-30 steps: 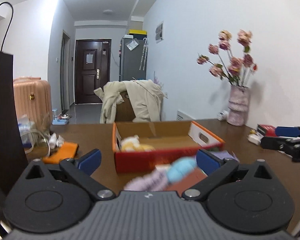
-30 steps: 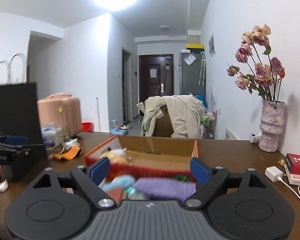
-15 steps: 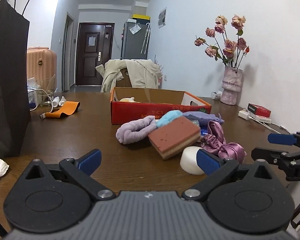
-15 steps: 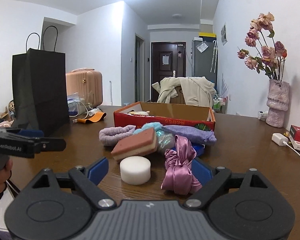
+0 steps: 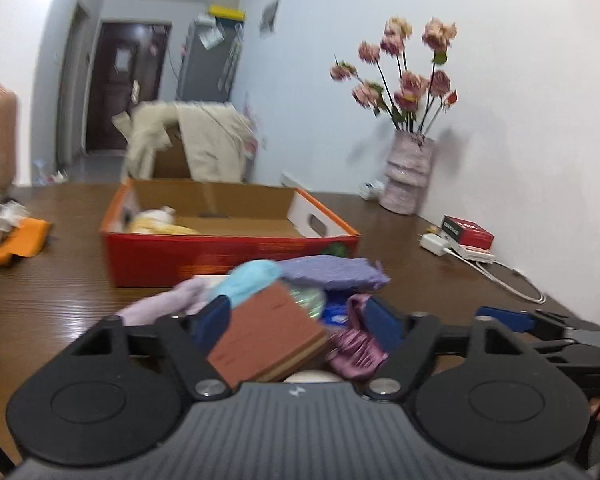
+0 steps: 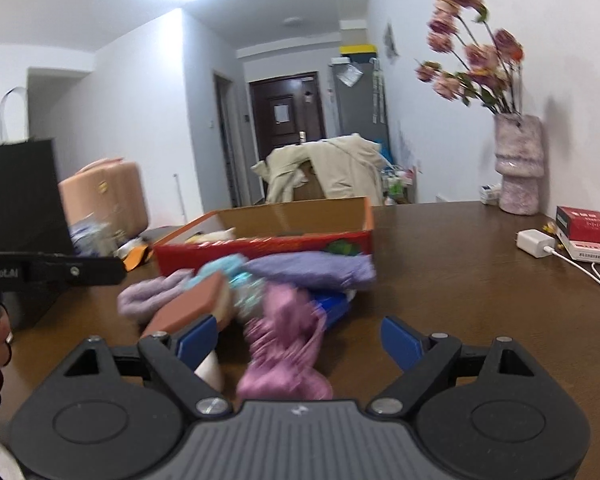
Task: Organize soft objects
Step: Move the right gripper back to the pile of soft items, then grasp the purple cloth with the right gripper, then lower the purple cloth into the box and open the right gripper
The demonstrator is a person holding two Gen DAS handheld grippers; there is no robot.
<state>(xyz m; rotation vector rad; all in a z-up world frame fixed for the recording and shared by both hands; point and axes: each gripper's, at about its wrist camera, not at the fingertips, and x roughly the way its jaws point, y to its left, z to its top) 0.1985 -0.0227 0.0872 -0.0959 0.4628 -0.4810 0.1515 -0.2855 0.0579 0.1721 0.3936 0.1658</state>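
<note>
A heap of soft things lies on the brown table in front of a red cardboard box point(image 5: 228, 256). My left gripper point(image 5: 296, 320) is low over the heap with its jaws closing. A brown sponge block point(image 5: 266, 336) and part of a pink satin scrunchie point(image 5: 354, 350) lie between its fingers, and I see no firm pinch. My right gripper point(image 6: 300, 336) stands open around the pink scrunchie point(image 6: 284, 344). A purple cloth point(image 5: 328, 272), a light blue fluffy piece point(image 5: 252, 280) and a lilac band point(image 5: 160, 304) lie beyond. A white round sponge point(image 5: 312, 376) is mostly hidden.
A yellow plush point(image 5: 156, 220) lies inside the box. A vase of flowers point(image 5: 408, 176), a red packet point(image 5: 466, 232) and a white charger point(image 5: 434, 242) with its cable sit at the right. A black bag point(image 6: 16, 200) stands at the left, near an orange item point(image 5: 16, 240).
Both grippers have come forward and down onto the heap since half a second ago. The left jaws have narrowed around the sponge block. The right jaws keep their width.
</note>
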